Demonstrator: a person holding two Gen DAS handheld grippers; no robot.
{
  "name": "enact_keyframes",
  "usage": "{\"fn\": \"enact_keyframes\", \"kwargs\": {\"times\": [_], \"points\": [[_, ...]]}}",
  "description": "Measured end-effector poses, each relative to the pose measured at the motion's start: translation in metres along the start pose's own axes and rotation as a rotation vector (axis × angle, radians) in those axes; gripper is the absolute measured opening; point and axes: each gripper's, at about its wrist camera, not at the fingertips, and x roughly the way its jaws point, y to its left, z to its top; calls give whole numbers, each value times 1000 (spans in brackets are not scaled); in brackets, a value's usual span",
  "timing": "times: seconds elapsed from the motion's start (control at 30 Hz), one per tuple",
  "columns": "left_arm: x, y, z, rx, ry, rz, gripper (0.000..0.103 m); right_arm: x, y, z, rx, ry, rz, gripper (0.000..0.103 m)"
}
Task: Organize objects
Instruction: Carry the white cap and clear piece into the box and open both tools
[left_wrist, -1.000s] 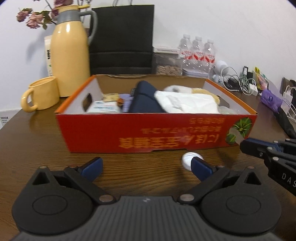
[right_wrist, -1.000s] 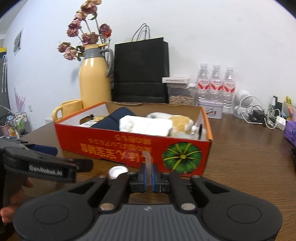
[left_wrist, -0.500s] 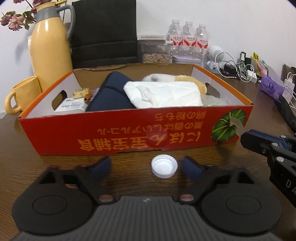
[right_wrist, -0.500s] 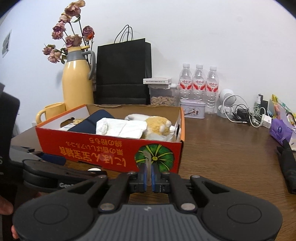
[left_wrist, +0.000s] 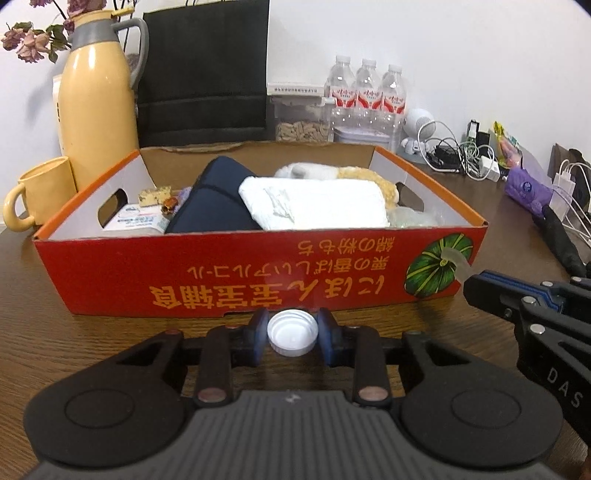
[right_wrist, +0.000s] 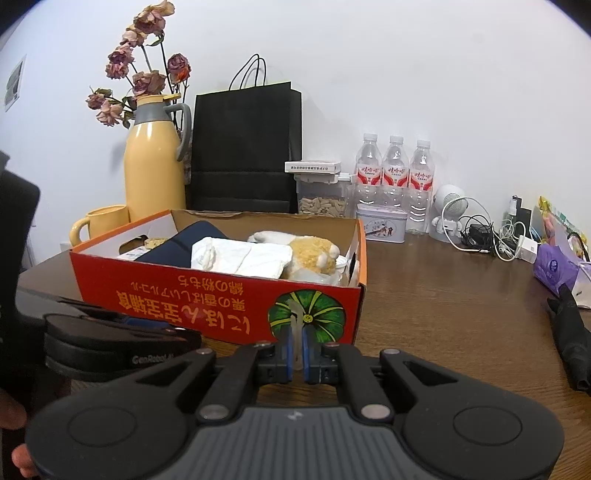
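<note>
A red cardboard box (left_wrist: 110, 266) stands on the wooden table; it also shows in the right wrist view (right_wrist: 110, 269). It holds a navy pouch (left_wrist: 214, 199), a white folded cloth (left_wrist: 314, 199), a plush toy (right_wrist: 310, 254) and small packets. My left gripper (left_wrist: 292, 332) is shut on a white bottle cap (left_wrist: 292, 333) just in front of the box. My right gripper (right_wrist: 297, 350) is shut on a thin translucent strip (right_wrist: 295, 317), at the box's front right corner; the strip also shows in the left wrist view (left_wrist: 456, 260).
Behind the box stand a yellow thermos (left_wrist: 98, 96), a yellow mug (left_wrist: 40, 192), a black paper bag (left_wrist: 203, 70), a clear container (left_wrist: 301, 118) and three water bottles (left_wrist: 367, 96). Cables and chargers (left_wrist: 458, 155), a purple pack (left_wrist: 524, 188) and a black folded umbrella (right_wrist: 570, 339) lie at the right.
My left gripper has moved until the white cap lay between its fingers and has shut on it. My right gripper stays shut on the strip and has drifted slightly right.
</note>
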Motion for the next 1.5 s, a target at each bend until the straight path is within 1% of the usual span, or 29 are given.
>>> {"fn": "enact_keyframes", "kwargs": {"times": [0.3, 0.47, 0.63, 0.8, 0.97, 1.13, 1.33, 1.4, 1.5], "points": [[-24, 11, -2, -5, -76, -14, 29, -5, 4, -1, -17, -34, 1, 4], [-43, 19, 2, -4, -140, -28, 29, -8, 14, 2, -64, -56, -2, 5], [-56, 27, 19, 0, -197, -41, 29, -13, 25, 21, -72, -111, 17, 5], [-57, 41, 41, -19, -241, -28, 29, -4, 38, 47, -87, -150, 38, 5], [-51, 56, 63, -33, -280, -15, 29, 17, 47, 70, -87, -164, 45, 5], [-35, 64, 82, -41, -295, 0, 29, 45, 50, 88, -72, -166, 43, 5], [-5, 70, 98, -55, -286, 16, 29, 81, 48, 101, -46, -147, 41, 5], [3, 75, 97, -76, -278, 22, 29, 91, 46, 100, -36, -136, 39, 5], [15, 80, 96, -64, -252, 29, 29, 101, 40, 95, -22, -111, 45, 5]]}}
